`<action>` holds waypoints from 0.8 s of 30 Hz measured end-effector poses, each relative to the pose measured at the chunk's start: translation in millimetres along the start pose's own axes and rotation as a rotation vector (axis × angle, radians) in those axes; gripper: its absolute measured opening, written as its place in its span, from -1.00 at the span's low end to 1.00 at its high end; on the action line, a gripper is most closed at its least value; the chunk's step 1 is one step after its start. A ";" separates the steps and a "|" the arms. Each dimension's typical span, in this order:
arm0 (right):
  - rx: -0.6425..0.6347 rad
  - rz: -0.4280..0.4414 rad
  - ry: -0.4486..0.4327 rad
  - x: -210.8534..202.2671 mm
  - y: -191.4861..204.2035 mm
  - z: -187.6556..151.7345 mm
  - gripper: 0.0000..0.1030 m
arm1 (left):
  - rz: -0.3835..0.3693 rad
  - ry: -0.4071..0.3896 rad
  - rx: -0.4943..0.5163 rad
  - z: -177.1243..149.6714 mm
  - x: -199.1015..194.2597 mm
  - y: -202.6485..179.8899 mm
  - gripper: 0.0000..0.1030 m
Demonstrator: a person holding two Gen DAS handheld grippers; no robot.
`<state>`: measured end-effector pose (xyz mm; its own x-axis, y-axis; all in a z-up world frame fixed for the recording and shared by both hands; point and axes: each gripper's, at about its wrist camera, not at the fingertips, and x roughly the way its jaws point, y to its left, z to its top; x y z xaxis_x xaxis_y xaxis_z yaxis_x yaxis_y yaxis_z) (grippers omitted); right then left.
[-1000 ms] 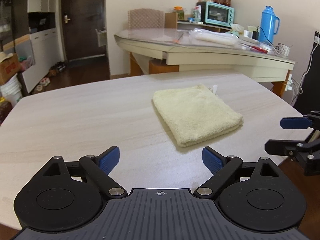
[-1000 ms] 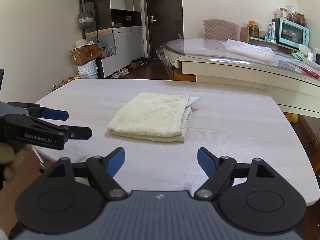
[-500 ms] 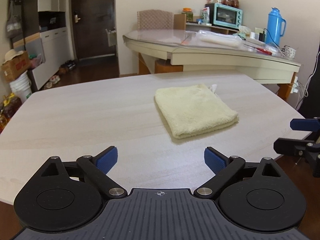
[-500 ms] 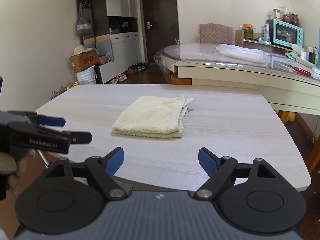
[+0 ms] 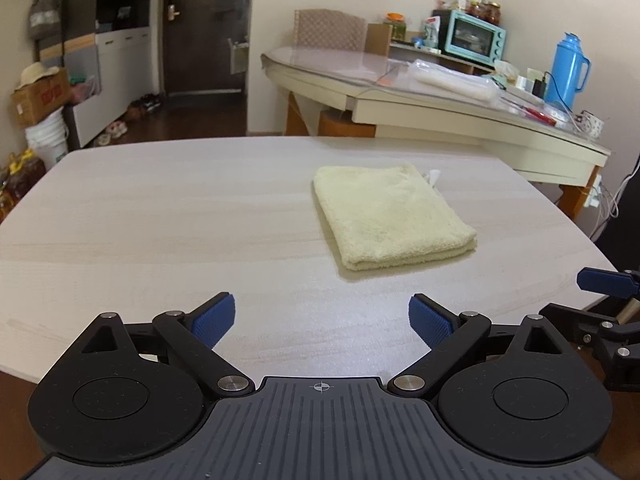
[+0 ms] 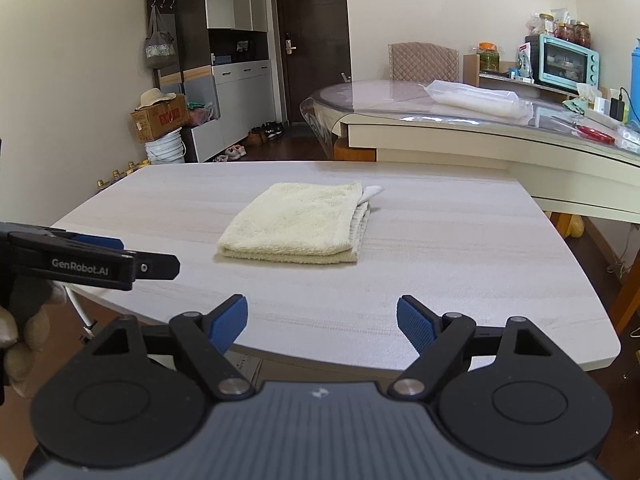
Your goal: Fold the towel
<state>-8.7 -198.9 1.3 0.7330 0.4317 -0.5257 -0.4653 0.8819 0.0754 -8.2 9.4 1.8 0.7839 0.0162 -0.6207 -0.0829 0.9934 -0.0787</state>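
Observation:
A pale yellow towel lies folded into a small rectangle on the light wooden table; it also shows in the right wrist view, with a white tag at its far corner. My left gripper is open and empty, held back over the table's near edge, well short of the towel. My right gripper is open and empty, at the table's near edge, also apart from the towel. Each gripper shows in the other's view, the right one and the left one.
Behind the table stands a second, glass-topped table with a plastic-wrapped roll, a teal toaster oven and a blue thermos. At the left are cabinets, a cardboard box on a white bucket, and shoes by a dark door.
Both grippers have drawn back from the towel and toward the table's near edge, staying open. The towel has not moved.

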 end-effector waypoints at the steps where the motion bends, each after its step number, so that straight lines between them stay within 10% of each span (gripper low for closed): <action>1: -0.002 -0.002 0.001 -0.2 0.1 -0.1 0.63 | 0.004 0.003 0.001 0.9 0.6 -0.6 0.89; 24: -0.033 -0.011 -0.006 -2.1 3.4 8.0 0.63 | 0.016 -0.036 -0.059 10.2 0.0 2.0 1.00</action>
<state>-7.8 -195.3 9.5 0.7411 0.4236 -0.5210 -0.4734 0.8798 0.0419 -2.1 12.5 9.5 0.8038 0.0371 -0.5937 -0.1311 0.9846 -0.1160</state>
